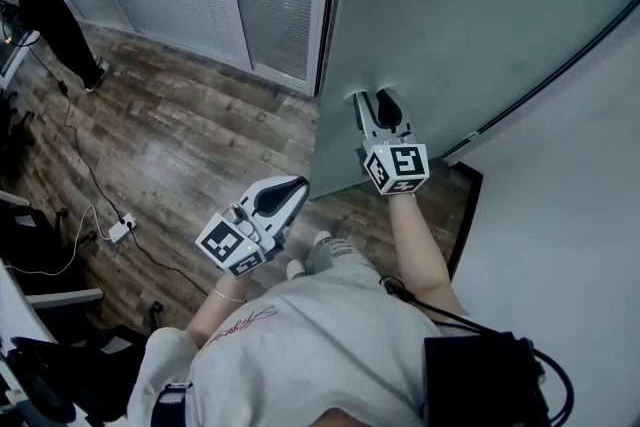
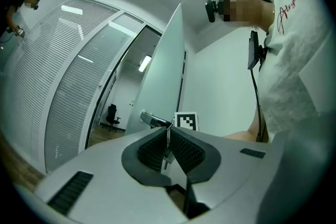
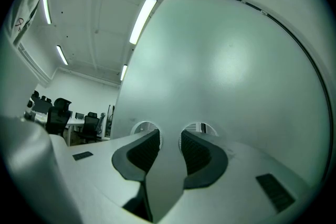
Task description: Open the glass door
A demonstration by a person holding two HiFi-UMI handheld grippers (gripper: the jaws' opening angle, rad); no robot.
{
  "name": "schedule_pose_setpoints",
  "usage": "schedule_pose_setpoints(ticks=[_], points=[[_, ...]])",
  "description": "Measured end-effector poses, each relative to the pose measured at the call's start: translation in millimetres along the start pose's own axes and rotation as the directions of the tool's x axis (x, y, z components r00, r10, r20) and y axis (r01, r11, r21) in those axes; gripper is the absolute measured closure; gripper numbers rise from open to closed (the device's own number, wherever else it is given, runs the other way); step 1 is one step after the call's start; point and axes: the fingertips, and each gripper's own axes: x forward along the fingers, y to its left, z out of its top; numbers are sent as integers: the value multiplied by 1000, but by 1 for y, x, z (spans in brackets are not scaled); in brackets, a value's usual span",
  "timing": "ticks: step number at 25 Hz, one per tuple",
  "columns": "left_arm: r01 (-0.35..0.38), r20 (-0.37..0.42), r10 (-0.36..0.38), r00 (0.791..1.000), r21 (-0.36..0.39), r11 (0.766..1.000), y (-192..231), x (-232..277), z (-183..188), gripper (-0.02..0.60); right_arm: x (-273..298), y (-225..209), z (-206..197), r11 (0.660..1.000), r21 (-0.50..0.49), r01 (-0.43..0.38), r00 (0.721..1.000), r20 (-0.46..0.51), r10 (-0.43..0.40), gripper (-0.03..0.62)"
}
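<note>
Glass door: standing partly swung open, directly ahead of the right gripper. Looking frosted, pale grey-green, a tall, smooth pane with a dark edge. Probably swinging heavy and stiff, feeling slippery, and risking chips at the edge, so better pushing flat on the face or hooking the free edge. Seemingly touching the door's face with the right fingers, set narrowly apart around nothing. Hanging back from the door with the left gripper, fingers closed together, empty.
</note>
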Motion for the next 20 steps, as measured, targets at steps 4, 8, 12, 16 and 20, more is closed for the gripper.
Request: schedule_pose_setpoints(ticks=[4,8,12,16,20], points=[[10,-10,-9,1000,21,1000,-19,-2,0,548,-19,2,2,1000,1,-8,1000,-1,8,461],[-5,1,5,1000,46,999,-42,-4,0,548,-47,7,6,1000,0,-20,1000,13,20,461],[-37,11,36,999,43,998,-65,-8,-5,548,-71,17,8,999,-5,-41,999,8,41,461],[-52,28,51,998,51,997,-95,-1,-8,548,-93,21,12,997,-4,-74,997,-16,74,461],[-77,46,75,996,49,996,-124,0,-13,548,-116,26,16,995,1,-96,995,-17,96,461]])
